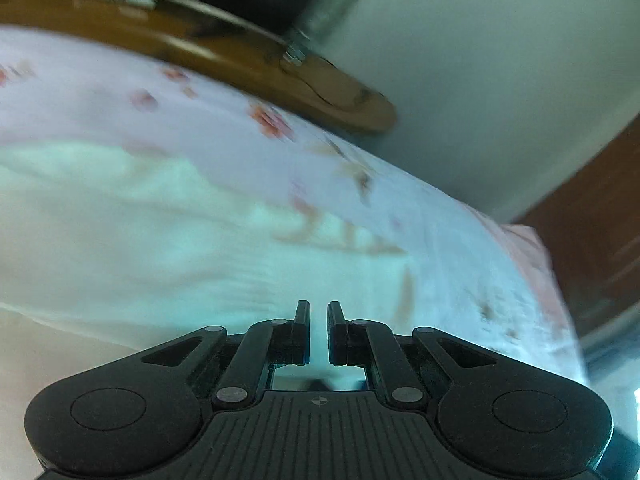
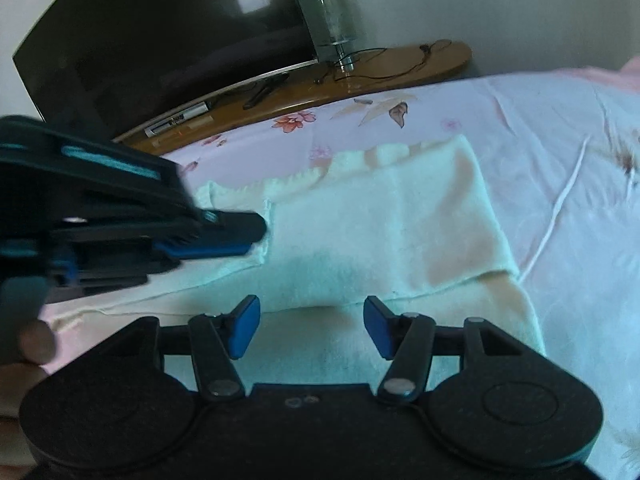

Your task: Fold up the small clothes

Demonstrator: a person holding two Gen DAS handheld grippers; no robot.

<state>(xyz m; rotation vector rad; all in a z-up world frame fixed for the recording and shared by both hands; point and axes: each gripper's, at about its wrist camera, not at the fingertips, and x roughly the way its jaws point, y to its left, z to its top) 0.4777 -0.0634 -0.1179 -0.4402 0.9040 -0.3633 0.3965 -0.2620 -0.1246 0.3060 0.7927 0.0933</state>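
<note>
Both wrist views close, angled down; share bedsheet (image 1: 440, 208).

The left black plastic tongs (image 1: 319, 312) have two thin dark fingers on jointed link arms fixed with round silver rivets, a ribbed central plate with a small crosshair mark at its 12 o'clock edge, and a round disc housing at 9 and at 3 o'clock. The right black plastic tongs (image 2: 312, 326) share that build but carry bright blue pads (image 2: 245, 326). Seen from the right wrist, the left tongs show teal-blue strips along their side.
</note>
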